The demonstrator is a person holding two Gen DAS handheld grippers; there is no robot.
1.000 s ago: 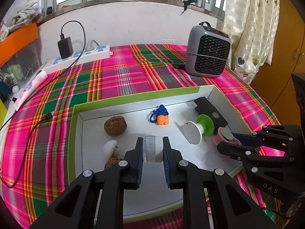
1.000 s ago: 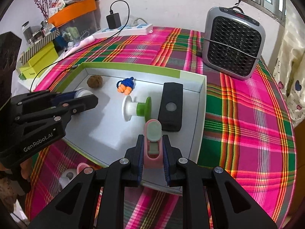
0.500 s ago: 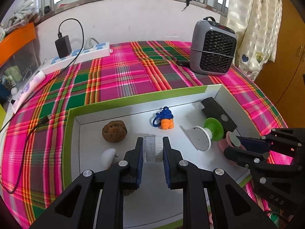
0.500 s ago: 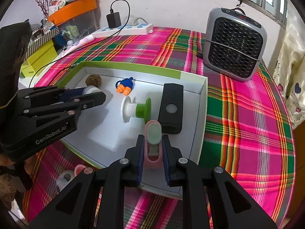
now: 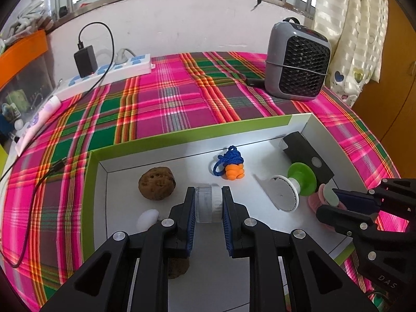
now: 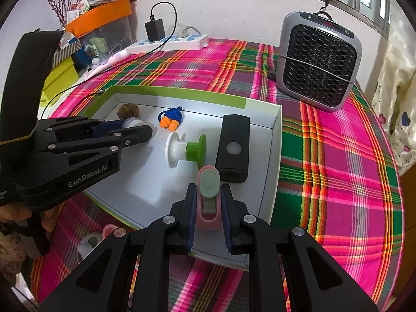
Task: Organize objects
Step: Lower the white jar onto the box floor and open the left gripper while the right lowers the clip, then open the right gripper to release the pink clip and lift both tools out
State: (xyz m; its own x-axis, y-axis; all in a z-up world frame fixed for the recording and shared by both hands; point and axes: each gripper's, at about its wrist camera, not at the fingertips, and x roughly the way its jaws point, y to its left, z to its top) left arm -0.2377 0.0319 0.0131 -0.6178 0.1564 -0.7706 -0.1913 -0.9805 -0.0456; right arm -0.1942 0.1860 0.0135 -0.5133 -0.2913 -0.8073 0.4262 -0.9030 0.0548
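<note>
While both carried pieces have travelled further in over the white box (image 5: 104, 182) during the last second, neither has been set down yet, so I judge the placing step to be near its end rather than done. The clear round container (image 5: 208, 204) sits clamped between the pads of the left gripper (image 5: 208, 205), hanging above the box floor, with a brown walnut (image 5: 156, 183) just ahead to its left and the orange and blue knitted charm (image 5: 231, 167) just ahead to its right; both now appear nearer than before. The pink and green clip (image 6: 208, 195) is pinched upright in the right gripper (image 6: 208, 202), its top close to the green and white spool (image 6: 186, 150) and the black remote (image 6: 234, 148) lying directly ahead. A second walnut (image 5: 178, 267) and a white egg-shaped thing (image 5: 147, 218) lie under the left gripper's fingers. Beyond the box stretch the plaid cloth (image 6: 338, 156) and a grey heater (image 6: 319, 65).
</note>
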